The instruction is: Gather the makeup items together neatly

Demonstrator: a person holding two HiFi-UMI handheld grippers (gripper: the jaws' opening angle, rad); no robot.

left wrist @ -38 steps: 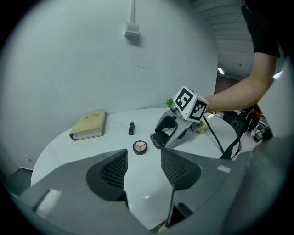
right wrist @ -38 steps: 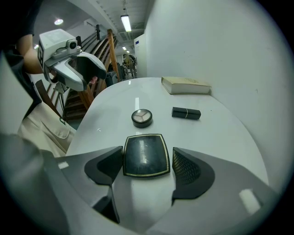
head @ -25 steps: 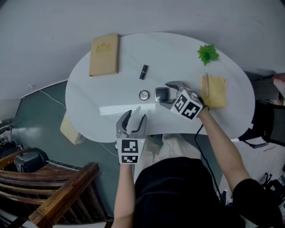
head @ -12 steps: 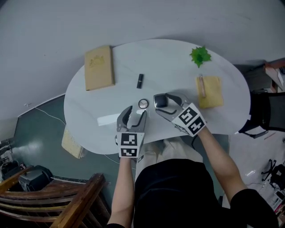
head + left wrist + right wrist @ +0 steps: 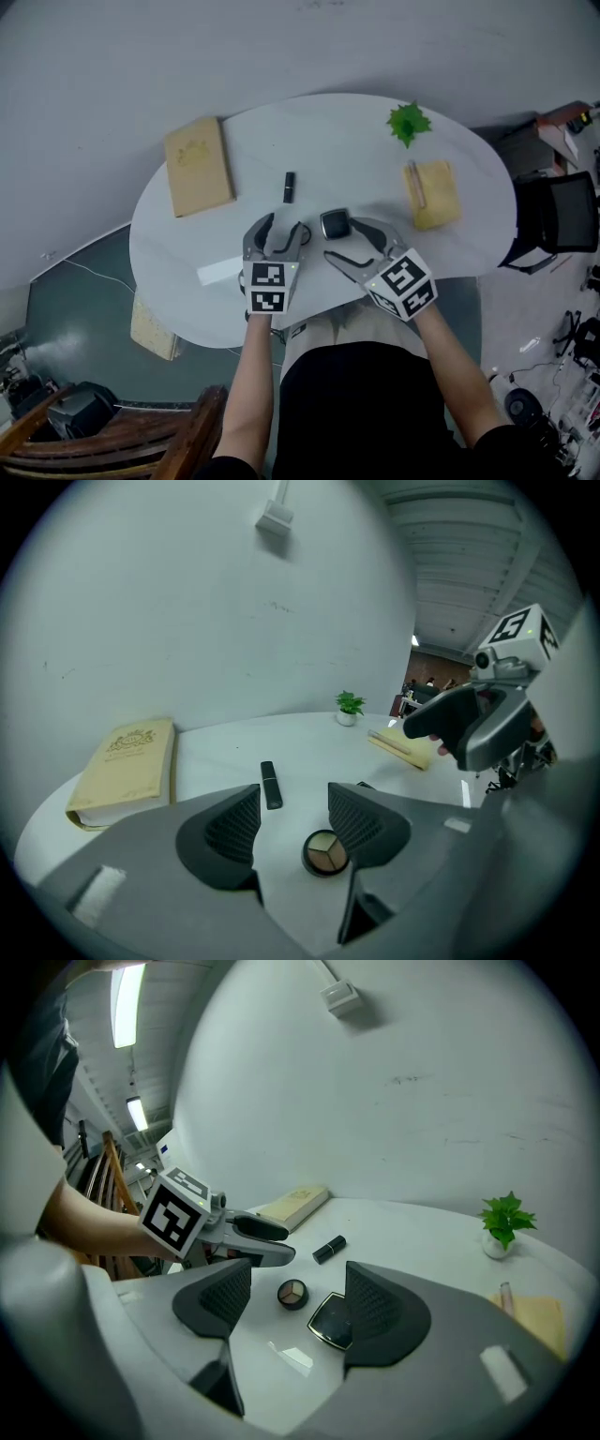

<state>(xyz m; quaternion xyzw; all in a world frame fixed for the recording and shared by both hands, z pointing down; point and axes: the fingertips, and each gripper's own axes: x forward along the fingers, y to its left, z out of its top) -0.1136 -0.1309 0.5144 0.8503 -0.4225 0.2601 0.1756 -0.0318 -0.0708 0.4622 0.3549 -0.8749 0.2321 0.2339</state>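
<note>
A round eyeshadow pot [image 5: 325,852] lies on the white table [image 5: 375,159], between the jaws of my open left gripper [image 5: 292,810] and close to its right jaw, untouched. In the head view the left gripper [image 5: 281,228] covers the pot. A black square compact [image 5: 336,223] lies just right of it. My right gripper [image 5: 352,242] hovers open and empty above and in front of that compact [image 5: 335,1321]. A black lipstick [image 5: 289,186] lies farther back, and shows in the left gripper view as the lipstick [image 5: 270,784].
A tan book [image 5: 197,164] lies at the table's left. A yellow pad [image 5: 433,192] with a thin tube on it sits at the right, a small green plant [image 5: 409,122] behind it. A black chair [image 5: 553,220] stands at the right.
My left gripper has moved forward over the table until its jaws straddle the round pot. My right gripper has risen off the square compact and rolled.
</note>
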